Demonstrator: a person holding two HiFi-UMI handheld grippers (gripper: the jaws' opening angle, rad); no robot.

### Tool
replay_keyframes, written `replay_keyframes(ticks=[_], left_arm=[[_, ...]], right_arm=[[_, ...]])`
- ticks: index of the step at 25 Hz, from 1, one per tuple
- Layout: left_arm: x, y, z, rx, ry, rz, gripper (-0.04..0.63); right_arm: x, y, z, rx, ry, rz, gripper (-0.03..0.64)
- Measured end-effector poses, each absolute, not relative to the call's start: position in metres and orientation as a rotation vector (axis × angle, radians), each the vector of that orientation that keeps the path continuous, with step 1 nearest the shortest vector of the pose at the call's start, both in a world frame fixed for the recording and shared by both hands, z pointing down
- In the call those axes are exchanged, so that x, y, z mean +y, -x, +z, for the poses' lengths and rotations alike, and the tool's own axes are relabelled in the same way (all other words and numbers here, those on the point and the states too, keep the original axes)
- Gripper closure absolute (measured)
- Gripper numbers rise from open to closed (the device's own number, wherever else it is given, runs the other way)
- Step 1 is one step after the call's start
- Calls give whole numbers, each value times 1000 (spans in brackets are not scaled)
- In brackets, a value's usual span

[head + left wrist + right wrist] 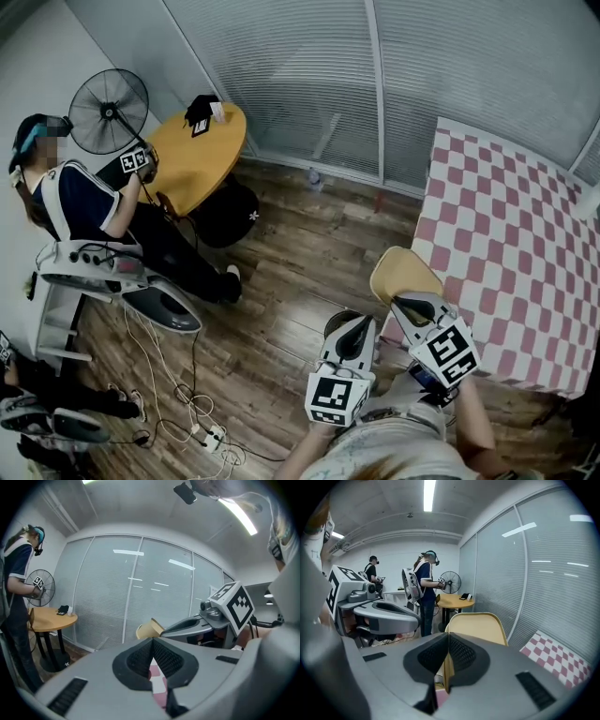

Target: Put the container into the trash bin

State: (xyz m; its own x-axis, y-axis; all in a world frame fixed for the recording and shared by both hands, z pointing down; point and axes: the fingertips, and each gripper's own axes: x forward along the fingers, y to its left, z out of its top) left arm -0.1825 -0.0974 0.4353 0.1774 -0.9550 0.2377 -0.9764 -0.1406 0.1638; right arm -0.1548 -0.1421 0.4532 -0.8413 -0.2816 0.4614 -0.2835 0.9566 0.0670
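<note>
Right gripper [398, 302] sits closest below me, its jaws pinched shut on the thin wall of the tan container [403, 272]. I hold it in the air over the wood floor [300, 253], just beside the checkered bench [506, 234]. Alongside, my left gripper [356, 323] has its jaws together on nothing. Farther off, a person [84, 202] stands by a round table [202, 155].

Wood floor [300, 267]: loose cables [159, 375], power strip [212, 436]. Round yellow table [187, 167]: small black item [200, 114]. Pink-checked table [506, 253] at right.
</note>
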Motion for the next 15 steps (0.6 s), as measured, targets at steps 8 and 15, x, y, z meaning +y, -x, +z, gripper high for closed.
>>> replay_keyframes(ticks=[8,15], left_arm=[[-55,255,447,-1966,-2043,90,589],[-39,281,458,-2027,-1966,104,590]], right_arm=[[-97,239,468,-2679,-188,-3,617],[-79,274,499,-2680,-69,-4,618]])
